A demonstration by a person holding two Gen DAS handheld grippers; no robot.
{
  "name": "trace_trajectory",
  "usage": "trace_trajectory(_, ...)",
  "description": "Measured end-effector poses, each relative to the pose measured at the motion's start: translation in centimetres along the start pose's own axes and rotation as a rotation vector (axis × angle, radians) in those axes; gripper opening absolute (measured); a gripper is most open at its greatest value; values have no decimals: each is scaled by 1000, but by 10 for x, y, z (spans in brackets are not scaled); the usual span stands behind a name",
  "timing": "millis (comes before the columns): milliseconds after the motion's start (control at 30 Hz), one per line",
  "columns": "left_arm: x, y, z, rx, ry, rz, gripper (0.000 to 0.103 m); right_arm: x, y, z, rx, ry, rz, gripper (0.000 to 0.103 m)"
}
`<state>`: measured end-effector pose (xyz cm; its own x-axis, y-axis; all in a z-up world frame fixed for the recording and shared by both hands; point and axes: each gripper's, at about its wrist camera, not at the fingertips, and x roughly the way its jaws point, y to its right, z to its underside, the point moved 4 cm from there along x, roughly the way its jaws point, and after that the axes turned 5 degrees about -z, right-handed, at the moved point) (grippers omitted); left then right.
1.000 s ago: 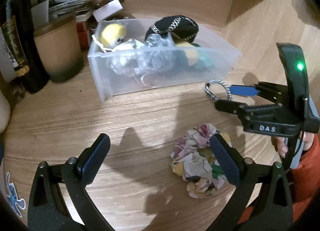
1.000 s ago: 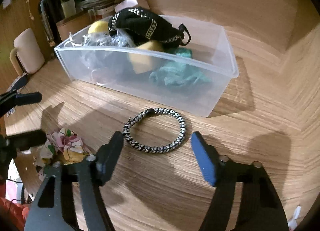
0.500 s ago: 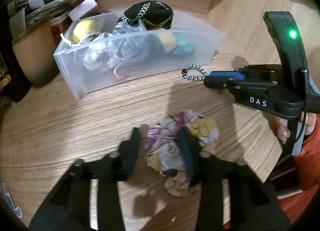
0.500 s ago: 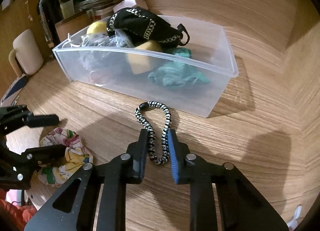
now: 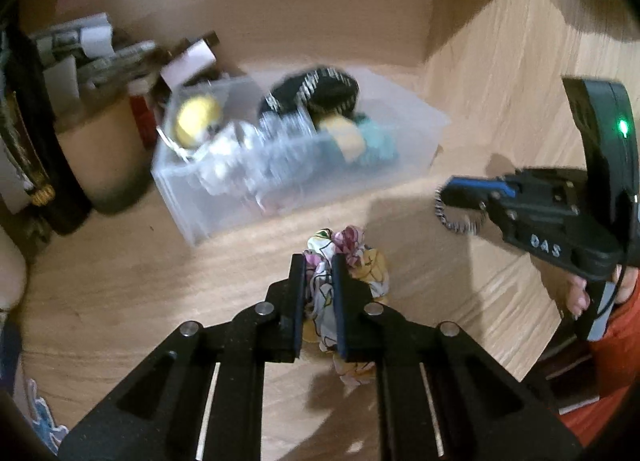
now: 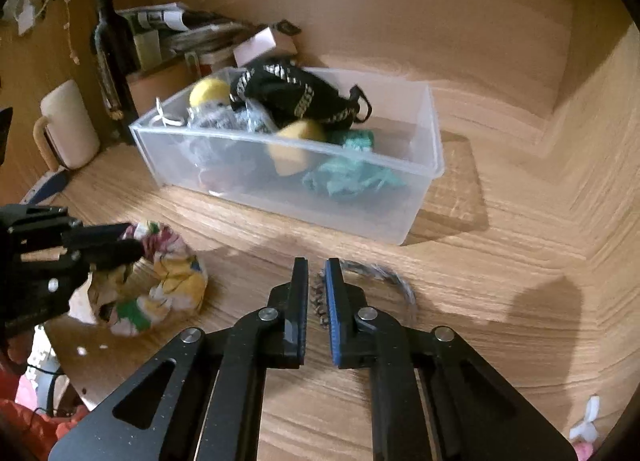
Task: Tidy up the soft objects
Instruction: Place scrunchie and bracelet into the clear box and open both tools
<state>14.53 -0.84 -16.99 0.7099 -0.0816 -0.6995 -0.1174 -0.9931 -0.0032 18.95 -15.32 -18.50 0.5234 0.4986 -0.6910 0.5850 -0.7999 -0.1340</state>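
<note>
Since half a second ago, the left gripper [image 5: 316, 267] has clamped tighter on the floral scrunchie [image 5: 352, 261] at lower centre. The right gripper [image 6: 317, 273] remains pinched on the black-and-white braided hair tie [image 6: 384, 275], which now trails to the right. The clear plastic bin [image 6: 420, 189], mid-frame on the wooden table [image 6: 500, 301], holds a black chain-trimmed pouch [image 6: 292, 95], a yellow plush [image 6: 208, 91], a yellow sponge [image 6: 294, 145], teal fabric [image 6: 352, 175] and crinkled clear plastic [image 6: 224, 121].
</note>
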Motion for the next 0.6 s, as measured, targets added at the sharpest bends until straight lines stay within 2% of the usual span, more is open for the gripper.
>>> trace_trajectory(133,-16,-10,-17,-18,68,-23,12,-10,2,-3,-15,22,13,8)
trace_trajectory(300,-29,-22,-38,-49,135,-46,12,-15,12,4,18,-8,5,12)
trace_trajectory(333,-31,-25,-41,-55,142,-49,12,-16,15,6,20,-12,15,20)
trace_trajectory(367,-29,-26,-43,-60,146,-50,12,-17,18,9,20,-17,32,32)
trace_trajectory(433,-29,-29,-45,-69,149,-55,12,-21,21,13,24,-13,62,47)
trace_trajectory(600,-25,-40,-52,-93,157,-65,12,-23,40,21,52,-21,130,49)
